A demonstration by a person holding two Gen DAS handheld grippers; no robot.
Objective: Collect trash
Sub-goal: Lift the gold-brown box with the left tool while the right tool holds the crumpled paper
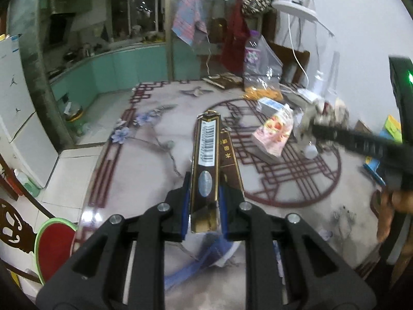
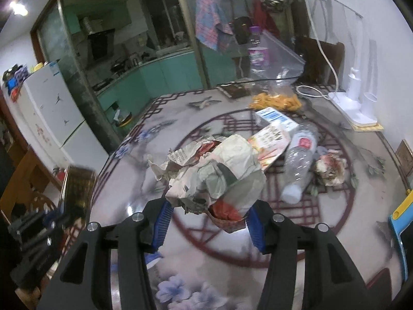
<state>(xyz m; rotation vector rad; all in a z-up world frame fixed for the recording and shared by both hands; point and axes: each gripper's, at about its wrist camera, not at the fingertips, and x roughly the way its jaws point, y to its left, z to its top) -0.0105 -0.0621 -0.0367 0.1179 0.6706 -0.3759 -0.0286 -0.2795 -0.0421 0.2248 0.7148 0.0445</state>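
- Left gripper (image 1: pixel 204 204): fingers (image 1: pixel 184 206) closed tight on a long brown carton (image 1: pixel 206 165), gripped by its narrow sides near the near end. Carton points forward over the bench (image 1: pixel 144 180), barcode label facing up; lifted off the surface as far as visible.
- Right gripper (image 2: pixel 209 219): fingers (image 2: pixel 161 226) spread fairly wide, blue pads on either side of a crumpled paper wad (image 2: pixel 214 173). The wad sits between the fingers, with its bulk ahead of the tips; whether the pads actually press on it, I cannot tell. Motion blur in the left wrist view does not settle it.
- Remaining trash on the bench, beyond the wad: flattened snack box (image 2: pixel 271 142), clear plastic bottle (image 2: pixel 299 162) lying on its side with cap toward the camera, small crumpled tissue (image 2: pixel 330 166) just right of the bottle, white and blue box (image 2: pixel 275 117) behind.
- Far edge of bench: clear plastic bag (image 2: pixel 273 82) holding orange pieces, white desk lamp (image 2: pixel 353 98) at far right.
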